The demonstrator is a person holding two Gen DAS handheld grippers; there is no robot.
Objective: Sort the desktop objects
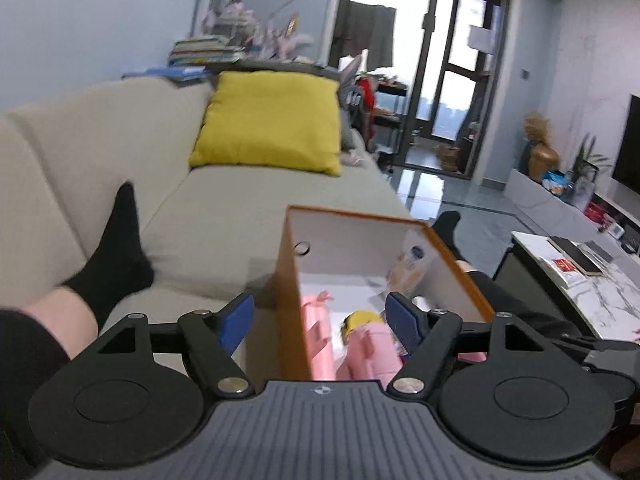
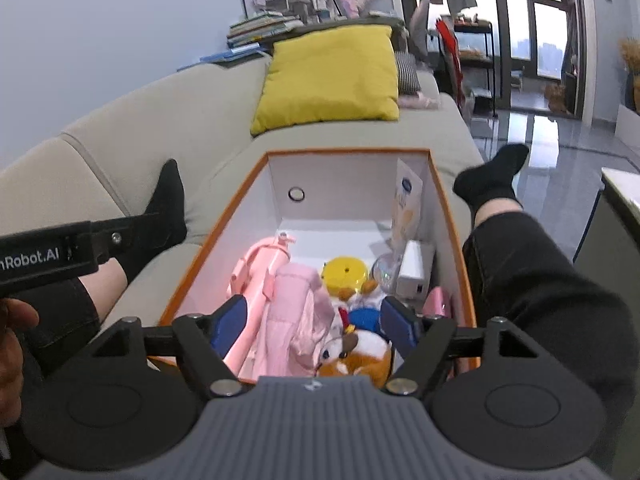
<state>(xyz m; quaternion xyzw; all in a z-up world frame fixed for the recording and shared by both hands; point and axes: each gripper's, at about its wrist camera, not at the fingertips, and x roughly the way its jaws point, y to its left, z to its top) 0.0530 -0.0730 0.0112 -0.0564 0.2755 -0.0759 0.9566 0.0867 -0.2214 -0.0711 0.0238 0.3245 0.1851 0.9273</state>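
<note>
1. Two grippers hang over an orange-edged box [image 2: 448, 216] with white inner walls, which rests on a beige sofa [image 2: 132, 136] between a person's legs in black socks.
2. The left gripper [image 1: 318, 320] has its blue-padded fingers [image 1: 236, 322] spread wide apart. The box's left wall stands between them, one finger outside the box and one over its inside. The pads press on nothing.
3. The right gripper [image 2: 314, 326] is also spread wide, both fingers above the near end of the box, with the toys below the gap. Nothing is gripped.
4. Inside the box, along the left wall, lies a pink water bottle [image 2: 256, 280] with a strap, and just beside it a folded pink garment [image 2: 294, 312].
5. Near the middle sits a yellow round lid-like object [image 2: 345, 273]; I cannot tell exactly what it is.
6. At the near end lies a brown and white plush toy [image 2: 352, 360], touching a blue and white plush piece [image 2: 362, 314] behind it.
7. Against the right wall are a white box-shaped device [image 2: 414, 274], a clear roundish item [image 2: 384, 270] beside it, and an upright printed packet [image 2: 408, 204] leaning in the far right corner.
8. A yellow cushion [image 2: 332, 76] rests on the sofa beyond the box, well apart from it.
9. In the right wrist view a hand [image 2: 12, 344] holds the left gripper's black handle at the left edge.
10. In the left wrist view a marble-topped table [image 1: 600, 288] with books stands to the right.
</note>
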